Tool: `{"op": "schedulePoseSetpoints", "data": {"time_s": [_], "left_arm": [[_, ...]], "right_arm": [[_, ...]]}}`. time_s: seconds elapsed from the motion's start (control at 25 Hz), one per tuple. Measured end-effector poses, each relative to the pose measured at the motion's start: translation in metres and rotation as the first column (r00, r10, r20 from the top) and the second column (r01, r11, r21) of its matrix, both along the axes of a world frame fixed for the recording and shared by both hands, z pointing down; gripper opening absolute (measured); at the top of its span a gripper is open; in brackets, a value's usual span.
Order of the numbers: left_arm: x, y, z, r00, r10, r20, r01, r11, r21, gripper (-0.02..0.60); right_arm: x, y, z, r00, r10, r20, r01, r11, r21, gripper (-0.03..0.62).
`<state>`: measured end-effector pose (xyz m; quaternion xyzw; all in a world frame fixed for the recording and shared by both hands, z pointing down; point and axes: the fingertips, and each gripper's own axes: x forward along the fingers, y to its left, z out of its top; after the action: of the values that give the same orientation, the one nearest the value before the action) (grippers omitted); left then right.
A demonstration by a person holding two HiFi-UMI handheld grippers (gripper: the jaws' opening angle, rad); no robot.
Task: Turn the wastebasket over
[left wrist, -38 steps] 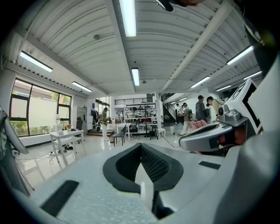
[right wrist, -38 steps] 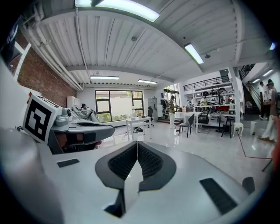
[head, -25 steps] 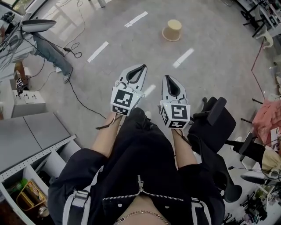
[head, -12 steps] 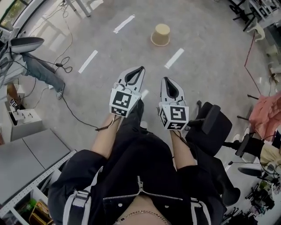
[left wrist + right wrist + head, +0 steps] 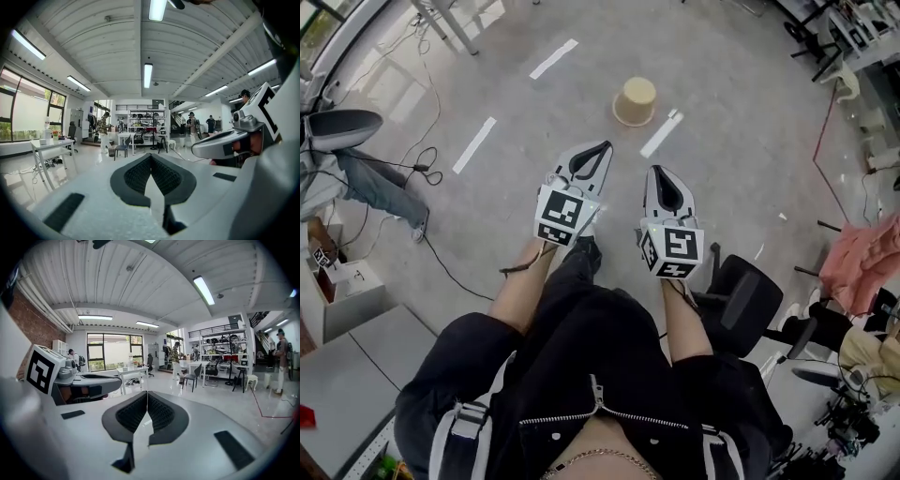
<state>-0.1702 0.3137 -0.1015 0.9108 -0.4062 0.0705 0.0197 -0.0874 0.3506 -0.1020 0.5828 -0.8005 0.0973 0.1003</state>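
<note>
Ahead, wastebasket (image 5: 636, 100) on floor (image 5: 741, 122), beyond closed left claw (image 5: 602, 148), right claw (image 5: 655, 172)

Wastebasket (image 5: 635, 101): one, small, round, tapered, tan to beige all over, plain sides. Pose: standing on the grey floor (image 5: 741, 122) with the wider end down and the narrower end up. The upper face reads as a flat, lighter, closed disc, so it appears to sit mouth-down. Not tipped, no visible dents. Position: top centre of the head view, its lower right edge just beside a white strip (image 5: 661, 133) marked on the floor.
</note>
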Motion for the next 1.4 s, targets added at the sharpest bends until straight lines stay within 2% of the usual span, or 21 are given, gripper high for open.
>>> {"op": "schedulePoseSetpoints", "data": {"time_s": [0.28,0.48,0.88,1.4], "left_arm": [[-0.002,-0.088,0.001,0.999,0.037,0.001,-0.037,0.999,0.0,0.008],[0.007,-0.121,0.003,0.999,0.053,-0.002,-0.053,0.998,-0.017,0.008],[0.02,-0.173,0.019,0.999,0.046,0.003,-0.046,0.998,-0.044,0.008],[0.089,-0.282,0.018,0.998,0.004,0.06,-0.001,0.999,-0.05,0.008]], "right_arm": [[-0.002,-0.081,0.002,0.999,0.032,-0.014,-0.033,0.999,-0.009,0.011],[0.011,-0.108,0.005,0.998,0.058,-0.019,-0.059,0.998,-0.036,0.011],[0.025,-0.157,0.022,0.998,0.052,-0.018,-0.053,0.996,-0.068,0.011],[0.099,-0.266,0.013,1.0,0.001,0.01,-0.001,0.998,-0.056,0.011]]}}
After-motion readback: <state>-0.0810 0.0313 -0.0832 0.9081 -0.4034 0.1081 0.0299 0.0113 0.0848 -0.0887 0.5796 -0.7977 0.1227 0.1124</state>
